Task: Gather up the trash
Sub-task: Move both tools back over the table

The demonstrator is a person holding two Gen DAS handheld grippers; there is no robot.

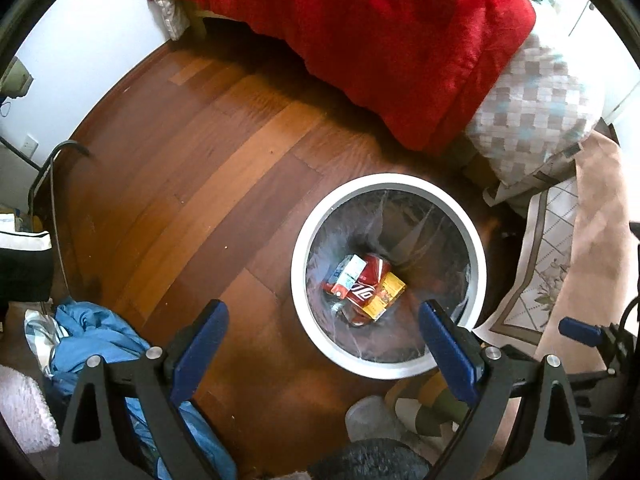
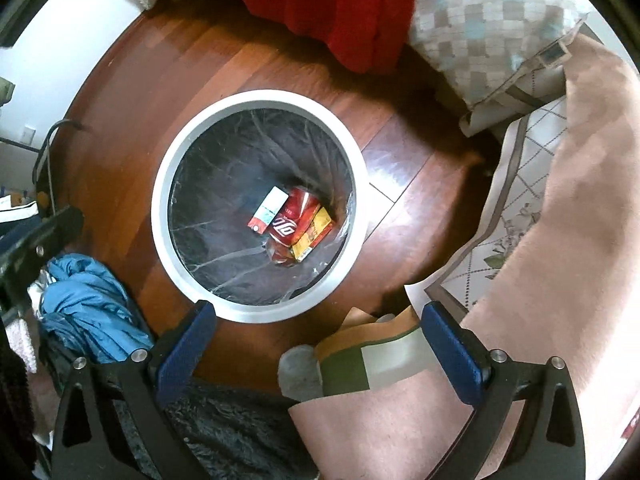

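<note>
A glossy wooden floor meets a white wall; a red blanket drapes the bed.

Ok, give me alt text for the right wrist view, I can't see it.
The open, empty right gripper looks down at a white bin on the wood floor, holding a red can, a yellow box and a white carton. Blue cloth lies left, a pink rug right.

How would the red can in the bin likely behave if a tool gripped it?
The can looks dented, so probably empty and light. Its thin wall would likely crumple further. Lying among cartons in the bin, it probably won't roll.
</note>
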